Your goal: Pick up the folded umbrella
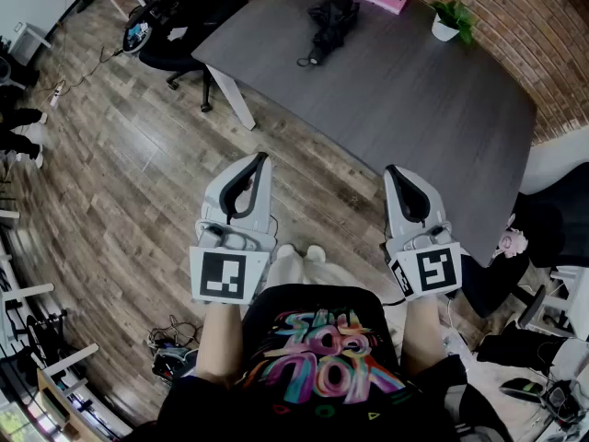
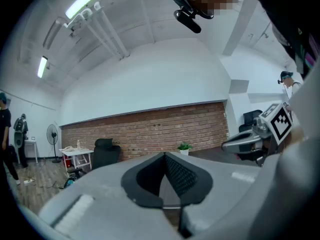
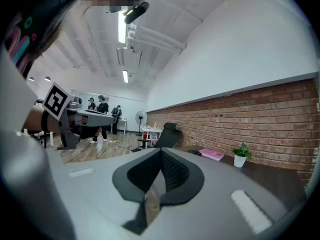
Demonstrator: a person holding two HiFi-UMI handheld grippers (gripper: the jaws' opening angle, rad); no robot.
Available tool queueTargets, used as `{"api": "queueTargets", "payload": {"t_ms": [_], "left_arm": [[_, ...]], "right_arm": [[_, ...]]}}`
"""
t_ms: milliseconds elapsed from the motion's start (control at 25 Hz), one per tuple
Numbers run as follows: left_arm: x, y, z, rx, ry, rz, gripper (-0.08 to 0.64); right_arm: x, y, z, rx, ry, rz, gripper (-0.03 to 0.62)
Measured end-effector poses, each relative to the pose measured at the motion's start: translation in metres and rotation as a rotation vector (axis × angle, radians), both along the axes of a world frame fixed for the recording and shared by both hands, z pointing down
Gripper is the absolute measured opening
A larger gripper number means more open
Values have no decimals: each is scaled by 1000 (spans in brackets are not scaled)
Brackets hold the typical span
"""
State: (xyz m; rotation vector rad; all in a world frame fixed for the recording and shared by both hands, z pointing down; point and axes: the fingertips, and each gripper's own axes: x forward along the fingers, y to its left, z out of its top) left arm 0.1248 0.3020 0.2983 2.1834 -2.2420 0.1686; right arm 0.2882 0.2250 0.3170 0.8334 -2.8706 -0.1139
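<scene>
Umbrella [image 1: 331,24], soft-folded and probably light, lies near the tabletop's [image 1: 414,99] far edge, best gripped mid-bundle; left gripper [image 1: 261,159] and right gripper [image 1: 391,170] hover closed, empty.

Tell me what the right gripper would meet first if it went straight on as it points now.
Probably nothing close: the shut right gripper points over the grey table, left of the folded umbrella, toward the black chair. Depth is unclear.
</scene>
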Motion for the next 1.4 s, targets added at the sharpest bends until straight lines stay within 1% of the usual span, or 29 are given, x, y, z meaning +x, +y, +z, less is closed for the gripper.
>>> {"api": "queueTargets", "payload": {"t_ms": [160,440,640,760,920,1120,1240,1400], "left_arm": [[0,0,-6,12,-1,-5,2],[2,0,-13,29,-28,-32,2],[6,1,-13,34,-44,-57,2],[9,1,-10,30,-45,-62,2],[-5,-3,-5,24,-35,-76,2],[-38,-17,1,27,-20,-86,2],[-68,-33,2,28,-14,-77,2],[-119,-59,0,23,1,-74,2]], "right_arm": [[7,-1,-5,6,-26,18,0],[20,-3,-6,10,-49,14,0],[26,-9,-4,0,-73,-4,0],[22,-12,-3,-9,-80,-18,0],[3,-17,0,-14,-81,-40,0],[-35,-31,5,-14,-70,-61,0],[-65,-45,7,-17,-59,-60,0],[-118,-66,4,-9,-34,-73,0]]}}
